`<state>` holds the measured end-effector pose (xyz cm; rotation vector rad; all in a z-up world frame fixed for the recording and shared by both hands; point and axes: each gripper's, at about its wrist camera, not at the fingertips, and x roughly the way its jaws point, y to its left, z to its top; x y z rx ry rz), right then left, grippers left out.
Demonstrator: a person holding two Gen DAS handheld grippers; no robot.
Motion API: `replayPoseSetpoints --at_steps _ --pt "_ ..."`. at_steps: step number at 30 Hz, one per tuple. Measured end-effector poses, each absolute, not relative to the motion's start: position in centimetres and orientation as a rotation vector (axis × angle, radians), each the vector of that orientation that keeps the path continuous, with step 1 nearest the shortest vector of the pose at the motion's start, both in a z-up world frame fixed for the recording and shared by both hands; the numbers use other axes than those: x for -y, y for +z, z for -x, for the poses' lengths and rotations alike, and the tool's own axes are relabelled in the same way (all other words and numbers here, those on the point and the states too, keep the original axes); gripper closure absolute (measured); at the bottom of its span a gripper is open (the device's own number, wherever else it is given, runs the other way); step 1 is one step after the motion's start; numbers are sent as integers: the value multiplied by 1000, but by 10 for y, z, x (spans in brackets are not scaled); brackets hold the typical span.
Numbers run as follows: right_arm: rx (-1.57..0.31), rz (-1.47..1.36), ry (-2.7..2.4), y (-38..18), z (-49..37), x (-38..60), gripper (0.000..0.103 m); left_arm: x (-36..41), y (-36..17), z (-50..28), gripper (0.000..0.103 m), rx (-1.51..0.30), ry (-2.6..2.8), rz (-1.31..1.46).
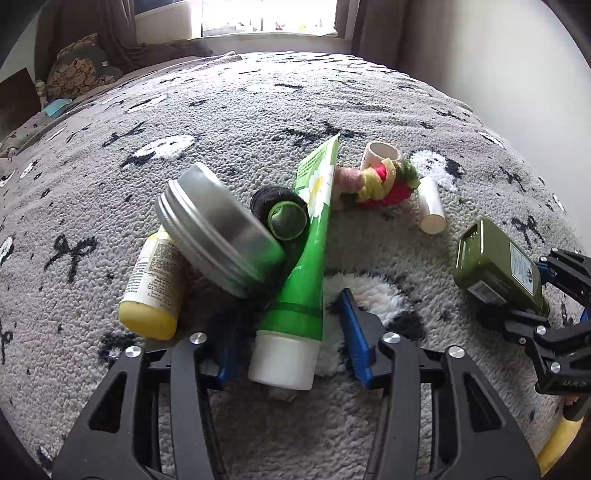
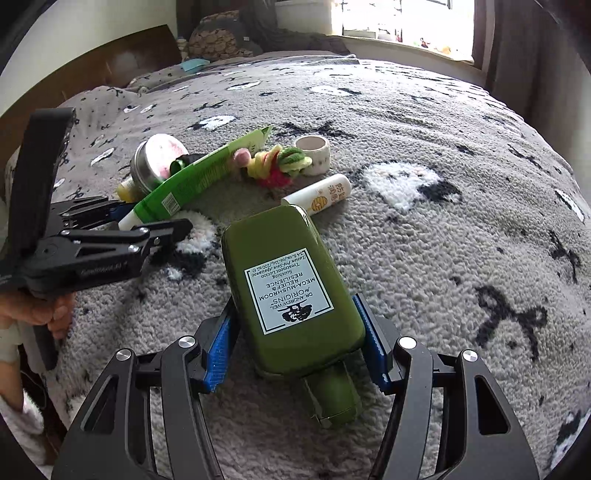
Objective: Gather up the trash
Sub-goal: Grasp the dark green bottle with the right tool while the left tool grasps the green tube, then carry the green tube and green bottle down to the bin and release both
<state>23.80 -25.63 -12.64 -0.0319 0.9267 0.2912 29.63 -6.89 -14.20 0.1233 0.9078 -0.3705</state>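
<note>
A green tube [image 1: 314,236] with a white cap lies on the grey blanket [image 1: 258,103]. My left gripper [image 1: 288,317] stands open around its cap end; a gap shows beside the right blue pad. The tube leans on a silver tin [image 1: 218,225], a yellow bottle [image 1: 155,288] and a black roll with a green ring [image 1: 286,218]. My right gripper [image 2: 295,310] is shut on an olive-green lotion bottle [image 2: 284,273], its blue pads against both sides and the cap toward the camera. In the left wrist view this bottle [image 1: 495,266] and the right gripper [image 1: 532,291] are at the right.
Beyond the tube lie a bundle of coloured hair ties [image 1: 376,181], a small tape roll [image 1: 380,153] and a white lip-balm stick [image 1: 430,206]. Pillows [image 1: 77,70] sit at the back left, a window [image 1: 269,18] behind. A hand [image 2: 48,314] holds the left gripper [image 2: 147,218].
</note>
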Motion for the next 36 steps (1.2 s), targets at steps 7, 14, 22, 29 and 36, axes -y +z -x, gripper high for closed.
replayPoseSetpoints --at_steps 7,14,22,29,36 --pt "-918 22 263 -125 -216 260 43 65 -137 -275 76 -906 -363 -129" --pt "-915 13 261 -122 -182 254 43 56 -131 -222 77 -898 -381 -138" --pt "-892 -7 261 -115 -128 246 43 38 -128 -151 77 -875 -374 -108" --pt "-876 -27 280 -114 -79 235 43 27 -127 -88 77 -850 -382 -87" --pt "-855 -4 300 -110 -30 222 43 19 -119 -28 77 -811 -383 -92"
